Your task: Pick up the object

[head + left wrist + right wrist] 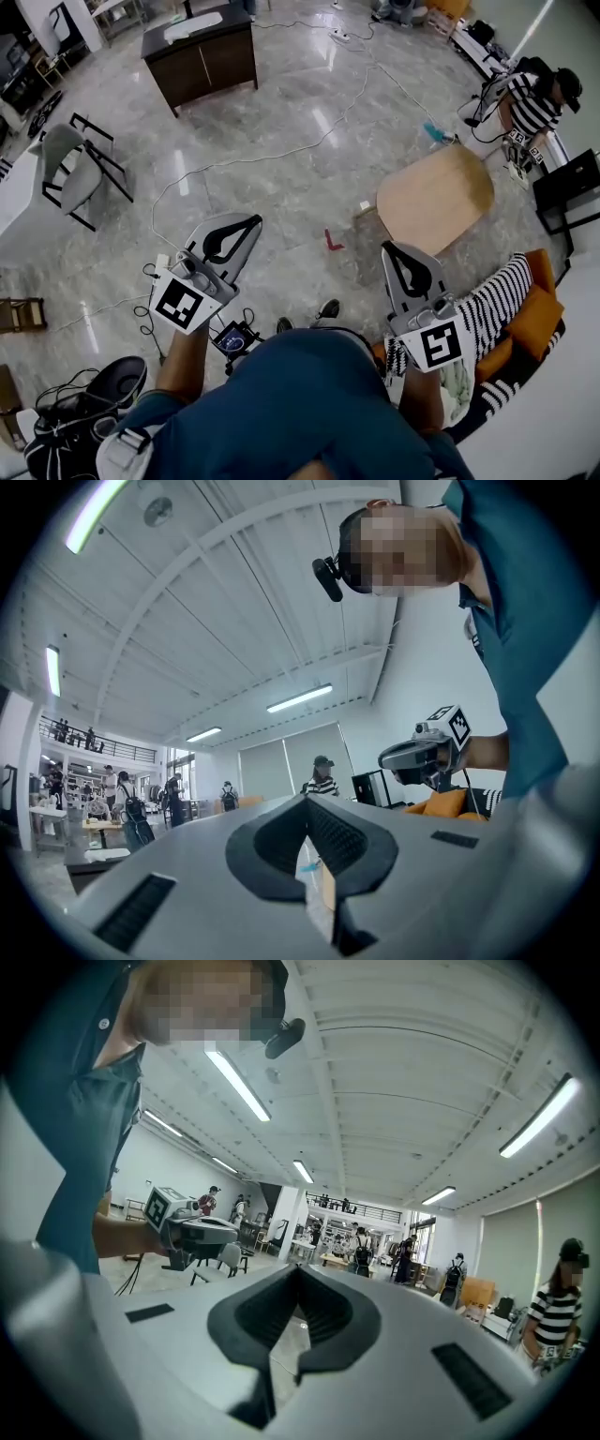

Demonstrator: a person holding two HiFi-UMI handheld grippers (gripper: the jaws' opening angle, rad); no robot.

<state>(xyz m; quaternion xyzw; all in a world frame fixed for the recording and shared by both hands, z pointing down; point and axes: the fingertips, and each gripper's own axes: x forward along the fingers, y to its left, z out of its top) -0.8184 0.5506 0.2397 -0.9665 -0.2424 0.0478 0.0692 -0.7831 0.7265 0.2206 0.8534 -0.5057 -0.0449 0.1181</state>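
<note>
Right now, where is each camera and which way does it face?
Head view: on the person's head, steeply down at floor and wooden table; shows forearms, left gripper, right gripper.
Left gripper view: on that gripper, level along its shut jaws; shows their torso.
Right gripper view: likewise, jaws shut; shows a shoulder.
Shared: each gripper view catches the other gripper.
</note>
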